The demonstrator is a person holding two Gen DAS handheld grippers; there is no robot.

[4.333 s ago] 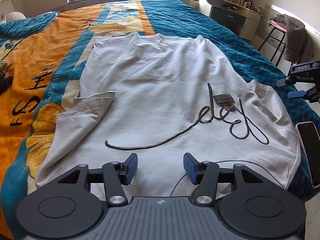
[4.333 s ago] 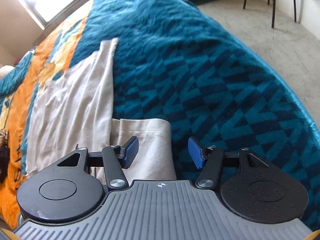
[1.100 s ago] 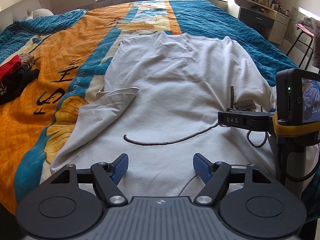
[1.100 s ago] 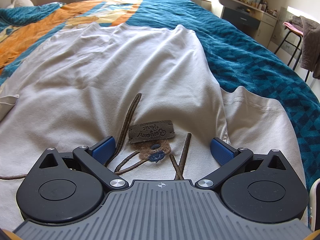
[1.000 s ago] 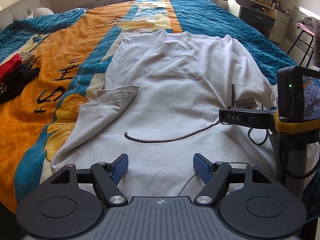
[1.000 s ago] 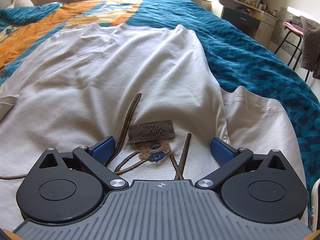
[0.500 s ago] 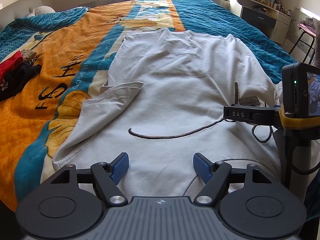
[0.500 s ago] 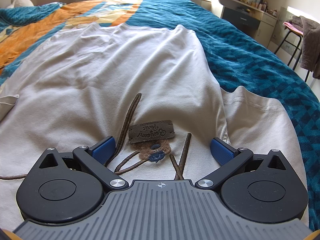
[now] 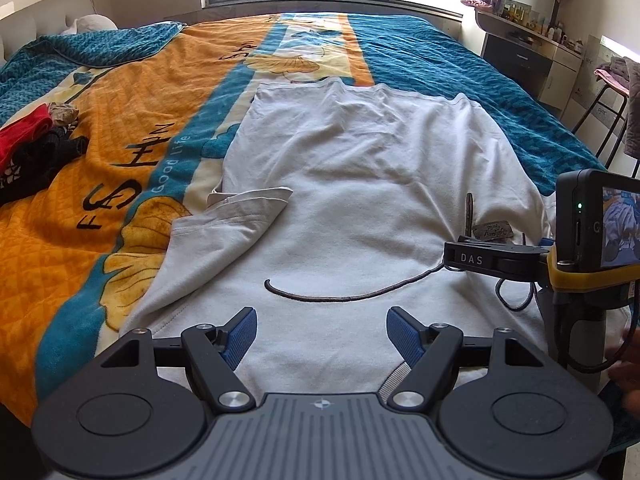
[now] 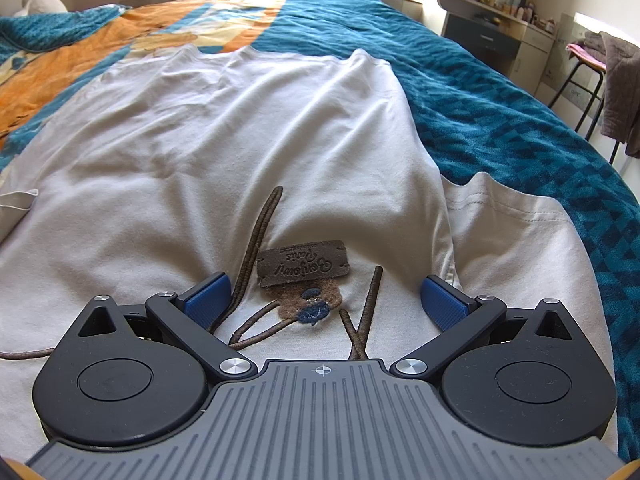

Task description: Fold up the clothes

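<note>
Here, in your left wrist view, your left gripper hangs low over the near end of the white T-shirt, its blue pads spread wide with nothing between them. The shirt lies flat on the bedspread, collar end toward you and hem toward the window. Its sleeve on the left is folded inward over the body of the shirt. A brown embroidered cord line curves across the chest just ahead of the fingertips. At the right edge you can see your right gripper from the side, low over the shirt near the brown patch; from this angle its opening cannot be judged. A pile of red and black clothes sits well apart on the orange part of the bedspread.

In your right wrist view, your right gripper is spread wide and holds nothing. The brown patch and a small embroidered motif lie on the shirt between the two blue pads. The shirt's other sleeve lies spread flat on the teal part of the bedspread, to the right of the right pad. A stool draped with clothing stands beside the bed.
</note>
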